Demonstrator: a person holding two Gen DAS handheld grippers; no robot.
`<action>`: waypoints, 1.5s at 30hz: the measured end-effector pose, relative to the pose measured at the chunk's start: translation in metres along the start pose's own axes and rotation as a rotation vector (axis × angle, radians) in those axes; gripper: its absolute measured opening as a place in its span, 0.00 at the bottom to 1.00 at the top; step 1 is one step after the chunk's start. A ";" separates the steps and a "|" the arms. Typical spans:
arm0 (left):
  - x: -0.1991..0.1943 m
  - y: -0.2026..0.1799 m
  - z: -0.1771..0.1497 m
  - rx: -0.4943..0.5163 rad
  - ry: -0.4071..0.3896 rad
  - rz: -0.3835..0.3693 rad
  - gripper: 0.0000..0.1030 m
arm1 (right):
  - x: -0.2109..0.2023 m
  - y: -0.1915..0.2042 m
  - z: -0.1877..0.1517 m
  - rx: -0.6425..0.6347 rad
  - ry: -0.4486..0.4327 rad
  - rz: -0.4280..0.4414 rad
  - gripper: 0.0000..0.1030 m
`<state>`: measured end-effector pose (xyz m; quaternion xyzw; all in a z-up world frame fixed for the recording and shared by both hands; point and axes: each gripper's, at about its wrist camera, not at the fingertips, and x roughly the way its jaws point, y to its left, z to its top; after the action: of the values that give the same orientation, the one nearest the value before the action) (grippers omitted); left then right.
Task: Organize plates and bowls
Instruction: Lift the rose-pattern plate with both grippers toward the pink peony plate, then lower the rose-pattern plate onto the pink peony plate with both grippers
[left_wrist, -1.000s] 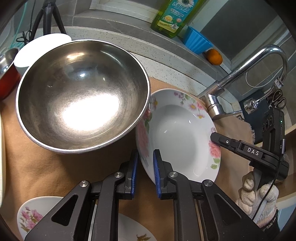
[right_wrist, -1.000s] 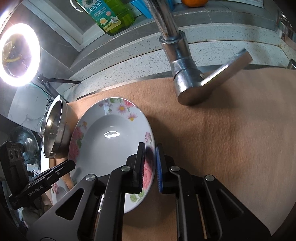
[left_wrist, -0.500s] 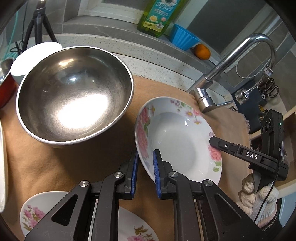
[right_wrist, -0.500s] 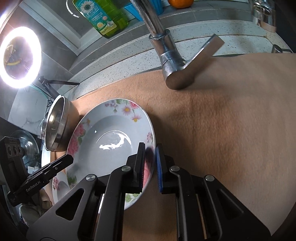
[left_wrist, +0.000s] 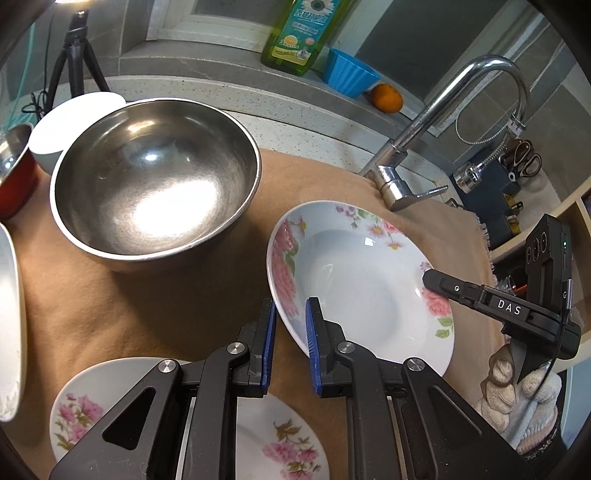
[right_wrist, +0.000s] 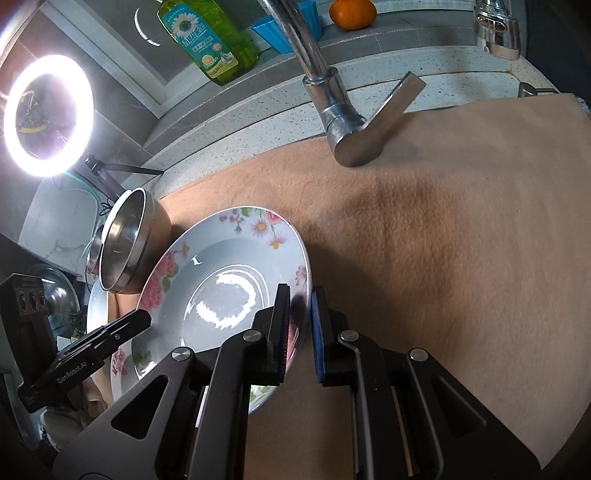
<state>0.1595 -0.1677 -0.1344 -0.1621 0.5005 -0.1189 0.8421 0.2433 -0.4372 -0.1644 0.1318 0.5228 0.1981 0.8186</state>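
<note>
From the left wrist view the far left shows a red-sided bowl (left_wrist: 14, 177) and a plain white bowl (left_wrist: 70, 122) behind the big steel bowl (left_wrist: 155, 195), whose brushed, dented inside gleams; the right wrist view shows that steel bowl (right_wrist: 125, 243) only edge-on. A second flowered plate (left_wrist: 92, 402) lies flat beneath the left gripper (left_wrist: 290, 350), seen fully only from that side. The right wrist view alone gives the glowing ring light (right_wrist: 48, 114) and a wide bare stretch of the brown felt-like cloth (right_wrist: 461, 277) covering the tabletop.

Both views share the deep flowered plate (left_wrist: 362, 277), glossy white porcelain with pink blooms round a broad rim, lifted clear of the cloth and tilted. The left gripper's blue-padded fingers (left_wrist: 312, 339) are nipped onto its near-left rim. The right gripper (right_wrist: 299, 328) has its ribbed fingers (right_wrist: 282, 321) clamped on the opposite rim of the same plate (right_wrist: 221, 295). Both grippers point steeply downward. In the left wrist view a gloved hand (left_wrist: 517, 398) carries the right gripper at the far right. Behind stand the chrome tap (left_wrist: 402, 173), a green soap bottle (left_wrist: 299, 33), a blue cup (left_wrist: 351, 77) and an orange (left_wrist: 386, 98).
</note>
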 end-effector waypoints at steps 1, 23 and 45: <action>0.000 0.001 -0.001 0.001 0.002 0.000 0.14 | 0.000 0.000 -0.002 0.001 0.000 -0.004 0.11; -0.031 0.008 -0.020 0.073 0.000 -0.006 0.14 | -0.030 0.022 -0.046 0.029 -0.045 0.032 0.11; -0.092 0.060 -0.059 0.049 -0.028 0.031 0.14 | -0.024 0.097 -0.108 -0.013 -0.027 0.090 0.11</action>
<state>0.0661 -0.0878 -0.1103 -0.1351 0.4879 -0.1159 0.8545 0.1177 -0.3612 -0.1496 0.1524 0.5041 0.2364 0.8166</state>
